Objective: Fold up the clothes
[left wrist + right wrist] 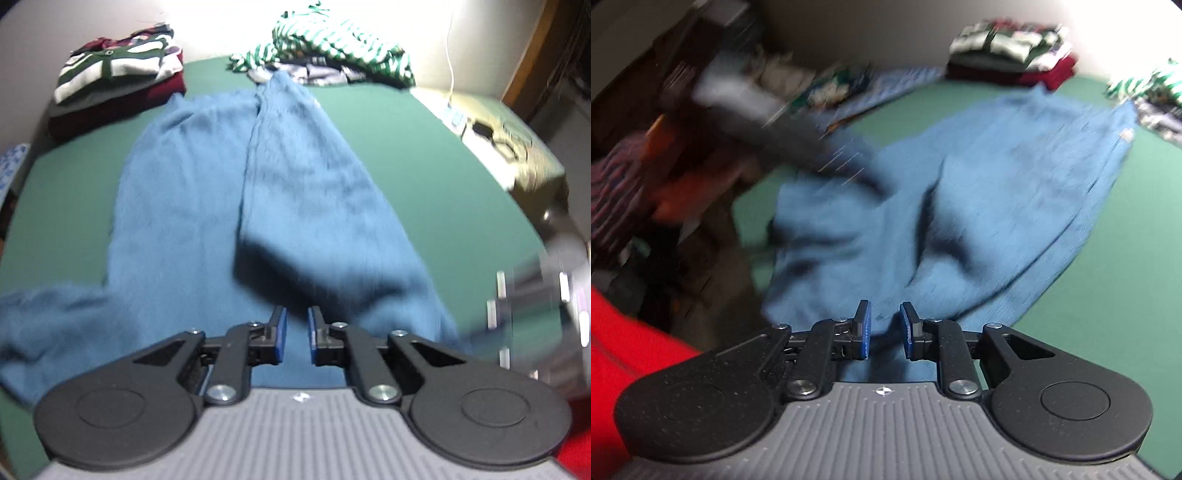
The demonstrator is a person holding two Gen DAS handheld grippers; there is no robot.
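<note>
A blue knitted garment (280,192) lies spread on the green table (424,155), one side folded over the middle, a sleeve trailing to the near left. My left gripper (296,314) hovers over its near edge, open and empty. In the right wrist view the same blue garment (960,221) lies rumpled on the green table (1126,258). My right gripper (884,308) is open over its near edge, with cloth below the gap. The other gripper shows as a grey blur (768,125) at upper left.
A stack of folded clothes (118,88) sits at the far left corner. A heap of green-striped unfolded clothes (332,48) lies at the far edge. A cable and small items (487,129) lie on a side surface at right. The person's red clothing (624,354) is at lower left.
</note>
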